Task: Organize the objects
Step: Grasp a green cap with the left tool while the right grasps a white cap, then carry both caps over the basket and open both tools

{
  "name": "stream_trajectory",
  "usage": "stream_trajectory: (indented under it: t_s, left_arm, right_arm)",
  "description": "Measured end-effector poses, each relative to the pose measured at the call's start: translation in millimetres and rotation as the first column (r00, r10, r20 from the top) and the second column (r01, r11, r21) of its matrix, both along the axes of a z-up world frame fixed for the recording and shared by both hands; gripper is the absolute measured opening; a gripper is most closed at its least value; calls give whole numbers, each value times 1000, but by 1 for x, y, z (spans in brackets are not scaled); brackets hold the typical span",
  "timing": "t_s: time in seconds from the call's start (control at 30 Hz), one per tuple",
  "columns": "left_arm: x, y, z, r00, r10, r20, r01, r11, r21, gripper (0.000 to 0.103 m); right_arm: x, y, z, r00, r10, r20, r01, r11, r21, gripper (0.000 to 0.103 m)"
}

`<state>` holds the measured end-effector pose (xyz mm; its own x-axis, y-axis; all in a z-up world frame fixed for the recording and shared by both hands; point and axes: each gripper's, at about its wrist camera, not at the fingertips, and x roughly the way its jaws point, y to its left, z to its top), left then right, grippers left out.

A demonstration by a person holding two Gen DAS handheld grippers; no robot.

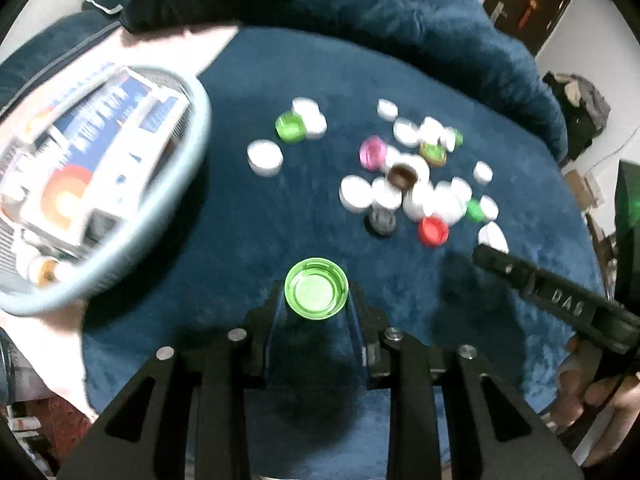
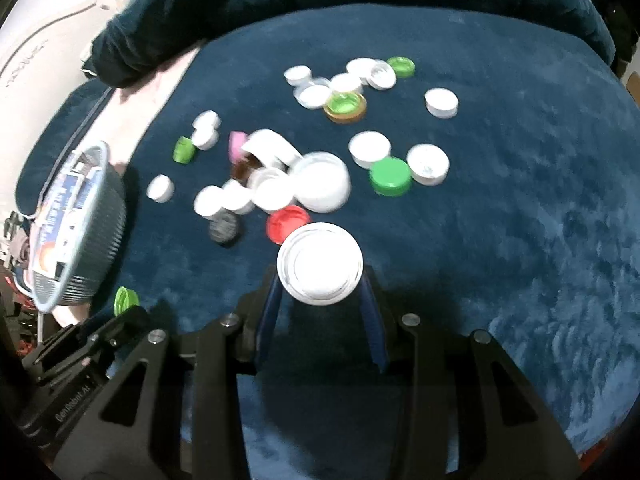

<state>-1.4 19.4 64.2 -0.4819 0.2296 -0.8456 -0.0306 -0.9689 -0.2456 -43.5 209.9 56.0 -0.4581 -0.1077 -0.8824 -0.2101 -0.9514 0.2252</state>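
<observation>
My left gripper (image 1: 316, 300) is shut on a green bottle cap (image 1: 316, 290), held above the blue blanket. My right gripper (image 2: 320, 276) is shut on a white bottle cap (image 2: 320, 268). Several loose caps, mostly white, lie in a pile (image 1: 416, 184) ahead on the blanket, with a red cap (image 2: 286, 222), a dark grey cap (image 2: 224, 229), a pink cap (image 1: 373, 153) and green caps (image 2: 390, 176). A round basket (image 1: 120, 248) with a printed box inside sits at the left; it also shows in the right wrist view (image 2: 86, 276). The right gripper's body (image 1: 560, 300) shows at the right of the left view.
The blue plush blanket (image 2: 520, 200) covers the surface, bunched into folds at the back (image 1: 400, 20). A pink cloth (image 1: 172, 48) lies at the back left beside the basket. Clutter and a wall stand beyond the right edge.
</observation>
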Motion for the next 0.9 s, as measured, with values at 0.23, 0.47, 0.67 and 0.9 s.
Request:
stream_trajectory:
  t_s: [0.23,0.47,0.67,0.9]
  left_arm:
    - [6,-61,42,989,125,-80,-126,992,-2,30]
    - [9,-140,60,955,272,-121,-275,961,-3,30]
    - [11,-200,63,924,365,-112,-366,931,11,30]
    - [7,-237,60,918,388,-86,-389,921,6,30]
  right_arm:
    - [-8,-47,36,991,90,-96,-92,996,-19,40]
    - [-20,-113,68,957,227,-180,-237,971,-33,40]
    - [-32,-174,81,910,351,-220,-367,930,-36,40]
    - [-46,-234,82,861,457,-224,-472,881,-14,40]
